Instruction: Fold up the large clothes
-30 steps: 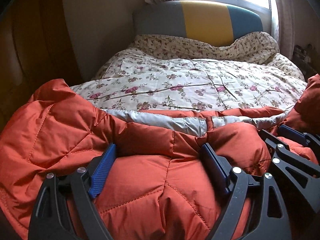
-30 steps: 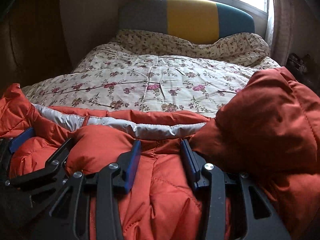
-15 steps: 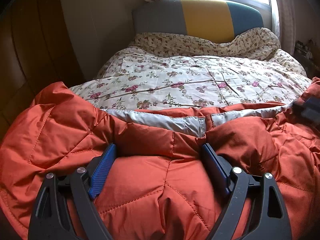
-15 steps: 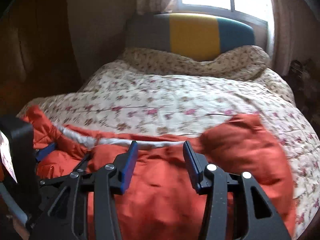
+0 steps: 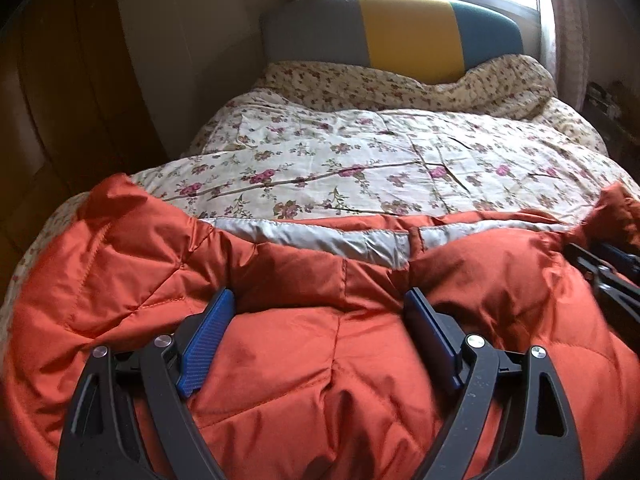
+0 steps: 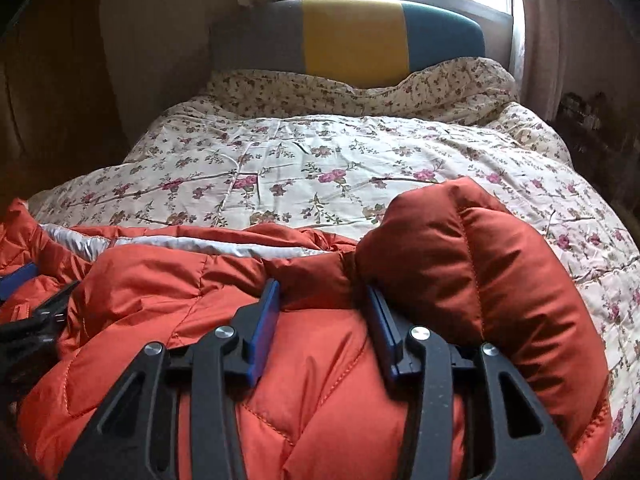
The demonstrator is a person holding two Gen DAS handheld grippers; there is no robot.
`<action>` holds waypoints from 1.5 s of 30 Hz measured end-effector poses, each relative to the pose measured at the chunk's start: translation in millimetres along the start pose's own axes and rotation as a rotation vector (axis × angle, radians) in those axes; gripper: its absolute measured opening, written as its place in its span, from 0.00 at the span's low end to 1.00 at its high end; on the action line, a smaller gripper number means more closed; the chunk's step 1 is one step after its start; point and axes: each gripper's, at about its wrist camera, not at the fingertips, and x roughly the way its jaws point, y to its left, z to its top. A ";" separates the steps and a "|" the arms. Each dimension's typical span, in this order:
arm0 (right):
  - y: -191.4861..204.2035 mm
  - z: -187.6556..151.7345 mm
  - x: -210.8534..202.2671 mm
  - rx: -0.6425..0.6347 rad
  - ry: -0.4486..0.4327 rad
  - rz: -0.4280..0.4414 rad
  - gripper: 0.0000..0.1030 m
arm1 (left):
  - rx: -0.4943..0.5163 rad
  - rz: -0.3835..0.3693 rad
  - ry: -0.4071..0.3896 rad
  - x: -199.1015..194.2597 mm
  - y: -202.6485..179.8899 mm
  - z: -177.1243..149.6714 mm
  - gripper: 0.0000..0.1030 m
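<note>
A puffy orange quilted jacket [image 5: 280, 380] with a grey lining strip [image 5: 320, 236] lies bunched at the near end of the bed. My left gripper [image 5: 320, 300] stands wide, its blue pads sunk into a thick fold of the jacket. In the right wrist view the right gripper [image 6: 322, 288] is narrower and clamps another fold of the jacket [image 6: 160, 280], next to a raised orange bulge [image 6: 472, 248]. Each gripper shows at the edge of the other's view: right gripper [image 5: 608, 276], left gripper [image 6: 32, 300].
The bed carries a cream floral quilt [image 5: 380, 160] that stretches back to a rumpled floral pillow [image 5: 400, 88] and a grey, yellow and teal headboard [image 5: 400, 28] under a bright window. A dark wooden wardrobe [image 5: 60, 120] stands on the left and clutter [image 6: 592, 128] on the right.
The right gripper has shifted rightward, away from the left one, carrying its fold; the orange bulge beside it now sits lower and farther off. The left gripper has kept still.
</note>
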 end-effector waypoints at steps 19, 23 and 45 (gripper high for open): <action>1.3 -0.2 -3.4 0.015 -0.010 0.009 0.42 | -0.126 0.030 -0.054 19.4 74.8 -6.5 0.89; 1.8 0.0 -2.9 0.012 -0.007 0.006 0.42 | -0.146 0.006 -0.044 22.2 77.5 -7.8 0.90; 35.8 -26.9 -106.4 -0.085 -0.034 0.031 0.65 | -0.376 -0.013 -0.144 -109.4 137.2 -80.2 0.95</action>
